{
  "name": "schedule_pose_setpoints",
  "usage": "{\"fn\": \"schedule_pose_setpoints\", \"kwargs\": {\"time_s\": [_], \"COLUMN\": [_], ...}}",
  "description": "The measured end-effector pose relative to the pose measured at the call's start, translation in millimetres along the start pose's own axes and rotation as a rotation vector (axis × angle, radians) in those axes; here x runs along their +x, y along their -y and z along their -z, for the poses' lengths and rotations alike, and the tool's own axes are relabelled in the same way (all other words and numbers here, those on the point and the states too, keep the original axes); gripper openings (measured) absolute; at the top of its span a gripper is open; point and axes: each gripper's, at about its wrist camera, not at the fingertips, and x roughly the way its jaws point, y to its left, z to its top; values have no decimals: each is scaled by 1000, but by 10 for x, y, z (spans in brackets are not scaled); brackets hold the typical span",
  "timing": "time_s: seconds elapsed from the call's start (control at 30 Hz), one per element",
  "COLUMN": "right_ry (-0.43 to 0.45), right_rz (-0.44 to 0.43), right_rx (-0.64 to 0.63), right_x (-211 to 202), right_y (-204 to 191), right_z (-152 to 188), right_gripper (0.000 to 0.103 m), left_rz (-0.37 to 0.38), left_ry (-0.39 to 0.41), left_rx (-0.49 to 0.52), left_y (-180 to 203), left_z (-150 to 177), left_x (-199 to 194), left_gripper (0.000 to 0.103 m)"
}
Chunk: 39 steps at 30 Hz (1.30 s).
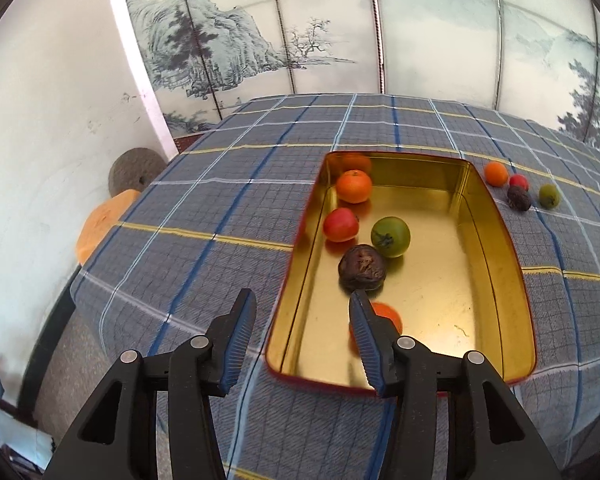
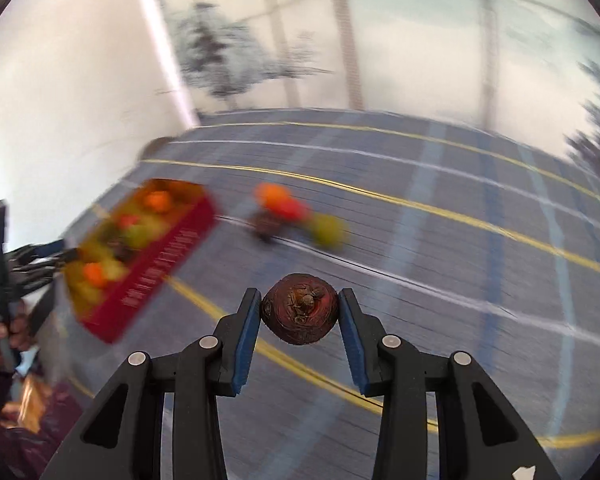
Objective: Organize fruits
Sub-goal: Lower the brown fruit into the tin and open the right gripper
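the right gripper (image 2: 299, 312) is clamped on a dark brown wrinkled round fruit (image 2: 299, 309), with the red-walled, gold-lined rectangular tin (image 2: 164, 256) off to its left. carry it level over the rim before releasing. the left gripper (image 1: 302, 312) hangs parted and empty above the tin's near corner.

R gripper (image 2: 299, 309) clamps dark wrinkled fruit (image 2: 299, 309) btwn pads. Red tin (image 2: 156, 264) w/ fruit far left of claw; loose fruits (image 2: 296, 212) ahead, blurred.
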Motion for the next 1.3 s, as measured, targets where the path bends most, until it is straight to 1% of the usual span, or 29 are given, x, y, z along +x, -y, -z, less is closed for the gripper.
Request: {"fn": "schedule_pose_setpoints", "kwargs": {"time_s": [0.13, 0.23, 0.33, 0.4, 0.57, 0.73, 0.8, 0.9, 0.93, 0.97, 1.07, 1.17, 1.23, 1.3], "right_ry": [-16, -42, -78, -108, -164, -191, -198, -181, -169, -155, -102, -54, -53, -70], "right_rz": [-133, -196, -231, -244, -250, -245, -230, -242, -246, -253, -251, -201, -135, -78], "right_rx": [-62, -90, -132, -162, -192, -218, -224, -195, -184, -171, -119, -89, -71, -17], "right_x": [305, 546, 777, 925, 1212, 1391, 1460, 1471, 1452, 1415, 1239, 990, 883, 853], "right_y": [-542, -847, -1114, -1275, -1449, -1591, -1623, -1618, -1603, -1577, -1416, -1121, -843, -514], "right_z": [-202, -302, -369, -380, -380, -386, -398, -415, -417, -412, -378, -299, -248, -235], "right_gripper": [37, 37, 37, 37, 37, 37, 37, 42, 48, 51, 51, 51, 51, 52], "left_rz": [8, 6, 17, 20, 28, 33, 35, 35, 35, 35, 38, 46, 56, 72], "left_ry": [7, 17, 20, 22, 27, 21, 18, 17, 16, 15, 16, 24, 26, 22], "left_rx": [-8, -3, 5, 10, 11, 8, 10, 15, 17, 19, 29, 38, 43, 51], "left_y": [-73, -95, -107, -111, -138, -141, -136, -125, -122, -115, -90, -46, 2, 79], "left_z": [20, 25, 40, 55, 82, 97, 105, 120, 125, 127, 127, 115, 101, 94], "left_x": [-72, -121, -149, -161, -173, -155, -151, -151, -152, -153, -165, -191, -194, -183], "left_gripper": [52, 54, 56, 57, 58, 60, 61, 61, 62, 62, 62, 63, 63, 63]}}
